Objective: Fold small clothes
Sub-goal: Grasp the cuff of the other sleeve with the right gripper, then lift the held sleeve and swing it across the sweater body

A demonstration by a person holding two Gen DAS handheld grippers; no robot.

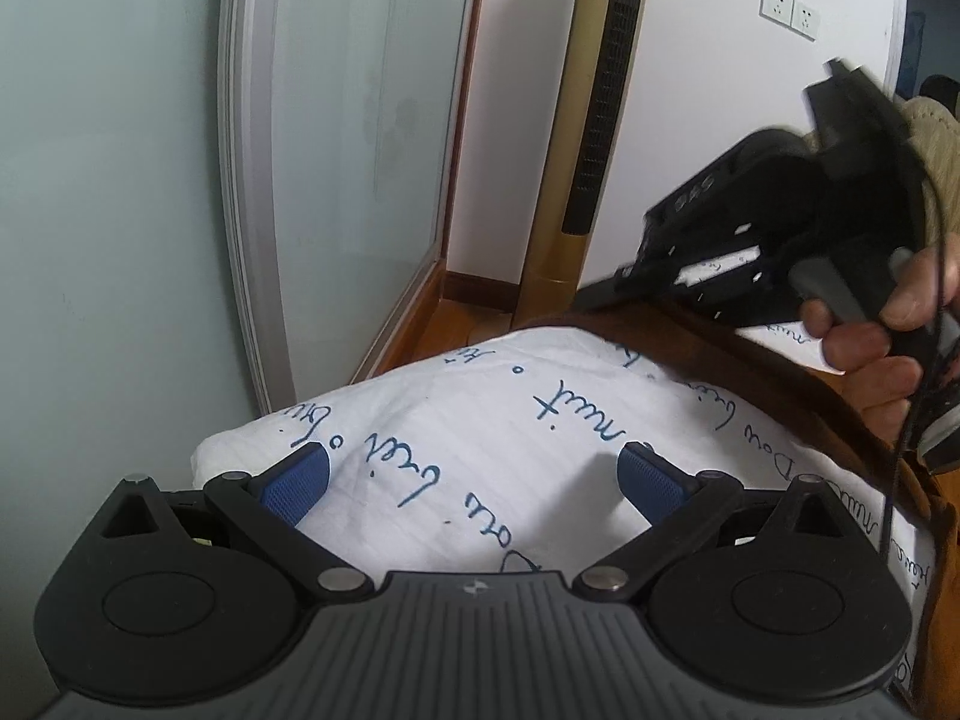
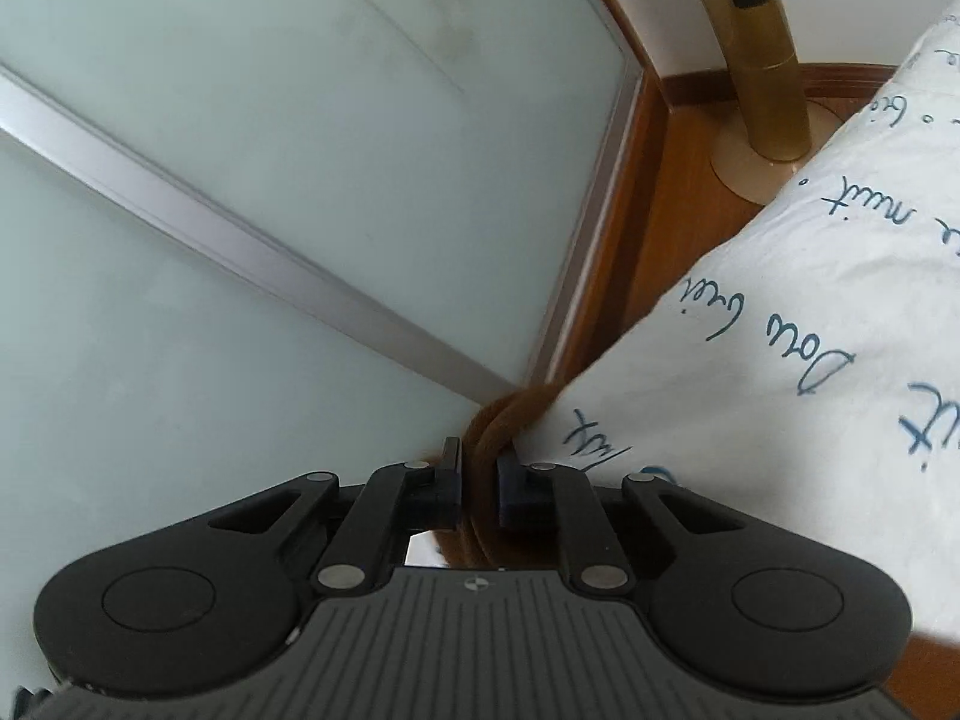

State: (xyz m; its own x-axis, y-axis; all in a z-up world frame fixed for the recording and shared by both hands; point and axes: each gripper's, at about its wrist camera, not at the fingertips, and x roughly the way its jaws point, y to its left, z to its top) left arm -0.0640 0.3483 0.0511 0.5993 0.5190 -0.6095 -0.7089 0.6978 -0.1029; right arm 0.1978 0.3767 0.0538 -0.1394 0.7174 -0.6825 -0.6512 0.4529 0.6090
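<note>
1. Garment (image 1: 798, 372): a brown cloth, thin and soft, lies as a long band along the right side of the bed (image 1: 480, 420), running from the far edge back toward the near right corner. Most of it is hidden or out of view, so I cannot tell what kind of clothing it is.
2. Left claw (image 1: 474, 474): wide open, holding nothing. Its blue ribbed pads (image 1: 294, 489) hover over the white sheet, which is quilted and printed with blue handwriting. The garment lies to this claw's right, well apart from it.
3. Right claw (image 2: 477, 480): nearly closed on a bunched, rope-like fold of the brown cloth (image 2: 498, 420), which passes between the pads and hangs past the bed's edge. In the left view this claw is up at the right, tilted, gripped by a bare hand (image 1: 870, 336), with the cloth trailing beneath it.
4. The right hand is clearly the nearer one; the cloth's long axis runs from its grip along the bed's right edge. In my judgement the next move calls for the left claw to travel right and take a second point on the band so it can be spread flat.
5. Behind the bed stand a frosted glass door (image 1: 150, 180) and a gold tower fan (image 1: 588, 138) on the wooden floor (image 2: 678, 228).
</note>
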